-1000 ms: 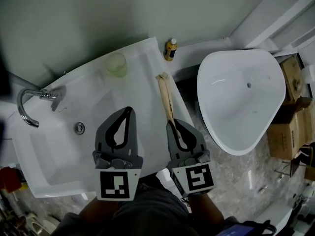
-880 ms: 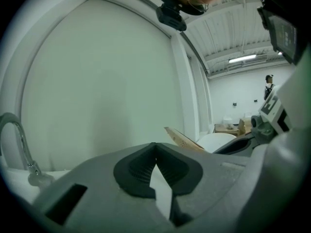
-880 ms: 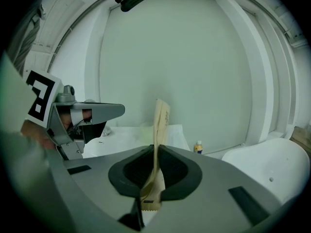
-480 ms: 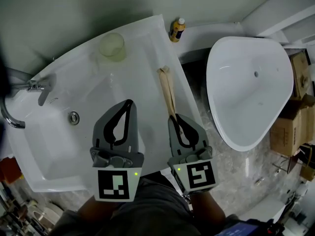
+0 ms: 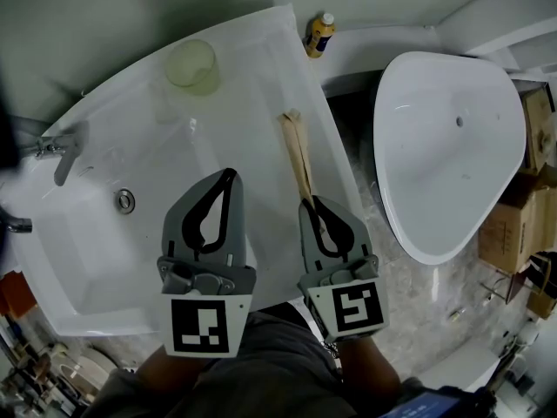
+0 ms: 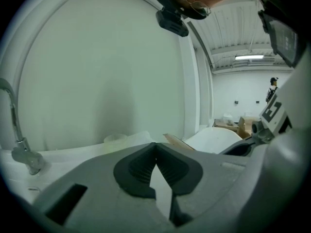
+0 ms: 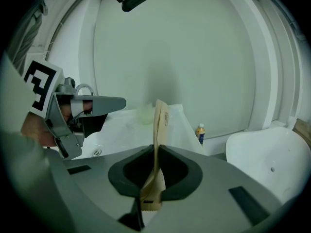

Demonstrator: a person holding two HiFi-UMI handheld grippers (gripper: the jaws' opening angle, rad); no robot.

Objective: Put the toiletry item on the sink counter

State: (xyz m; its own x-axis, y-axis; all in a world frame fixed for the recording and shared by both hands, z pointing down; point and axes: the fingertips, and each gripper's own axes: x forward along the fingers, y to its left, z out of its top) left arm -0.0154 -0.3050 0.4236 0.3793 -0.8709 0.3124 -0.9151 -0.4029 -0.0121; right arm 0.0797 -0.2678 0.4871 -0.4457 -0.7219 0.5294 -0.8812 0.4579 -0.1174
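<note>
Jaws of the right tool (image 5: pixel 306 202) clamp the near end of a toiletry packet (image 5: pixel 296 151), holding it out ahead over the sink counter (image 5: pixel 252 85), seemingly for setting down; the left tool (image 5: pixel 228 174) is closed, empty.

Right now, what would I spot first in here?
The right hand-held gripper pinches a long tan packet over the right side of the white sink counter. A big white tub sits on the floor to its right, a small yellow bottle by the wall.
</note>
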